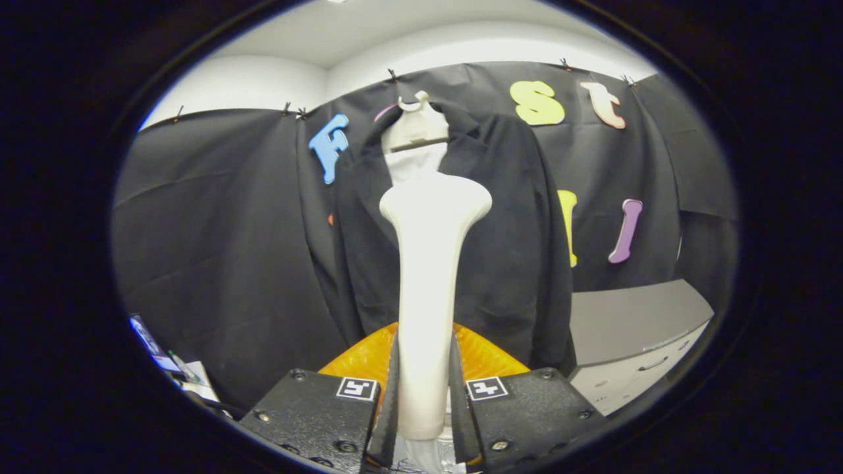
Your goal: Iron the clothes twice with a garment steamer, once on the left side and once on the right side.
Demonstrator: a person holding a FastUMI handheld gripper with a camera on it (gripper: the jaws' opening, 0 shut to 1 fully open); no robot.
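Booth: black cloth wall (211,230) under a pale ceiling; a grey cabinet (632,329) sits beyond the tongs, off to their right.

Item 1, tongs: your gripper (425,401) has both fingers pressed against the handle of the garment steamer (431,263), clamped on it low down, with the handle between them.

Item 2, garment steamer: pale, upright, rising straight ahead of the fingers; its flared head sits in front of the garment's chest, near the centre opening. Whether the head touches the cloth cannot be told.

Item 3, dark jacket (507,250): hangs on a pale hanger (416,125) against the wall, beyond the steamer, front facing you. A light shirt or lining shows at the collar.

Item 4, orange dished object (490,355): just beyond the fingers, behind the handle's base; its purpose is unclear.

Handling note: the steamer looks centred, so neither side pass appears committed. You should shift to one front panel, keep the head flat to the fabric, and draw slowly along its length. Hold your grip firm so the handle does not twist. Repeat on the other panel.
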